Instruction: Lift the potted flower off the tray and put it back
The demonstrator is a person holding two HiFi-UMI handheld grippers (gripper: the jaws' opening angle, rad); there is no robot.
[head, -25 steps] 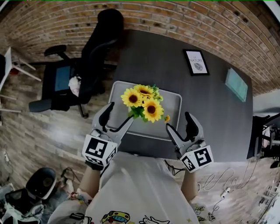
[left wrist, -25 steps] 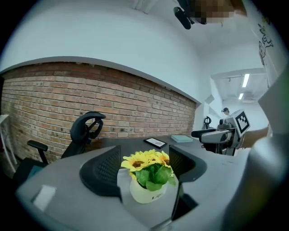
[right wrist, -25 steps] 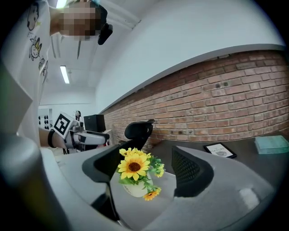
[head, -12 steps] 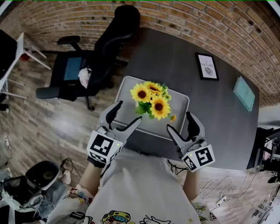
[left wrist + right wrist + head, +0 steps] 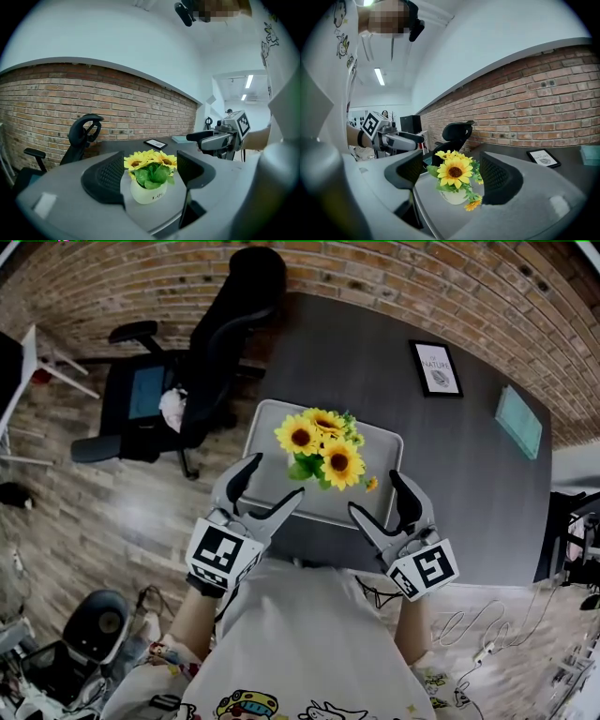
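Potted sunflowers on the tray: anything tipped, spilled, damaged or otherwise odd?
Nothing serious. The white pot of yellow sunflowers stands upright on the grey rectangular tray, and nothing has spilled. The only oddity is one small bloom drooping low over the pot's side.

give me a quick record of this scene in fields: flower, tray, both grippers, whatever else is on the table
potted flower: yellow sunflowers in a white pot, upright on the tray
tray: light grey, on the dark table, near the person's edge
left gripper: open, short of the pot, touching nothing
right gripper: open, short of the pot, touching nothing
also on table: framed picture
stage: pot not lifted
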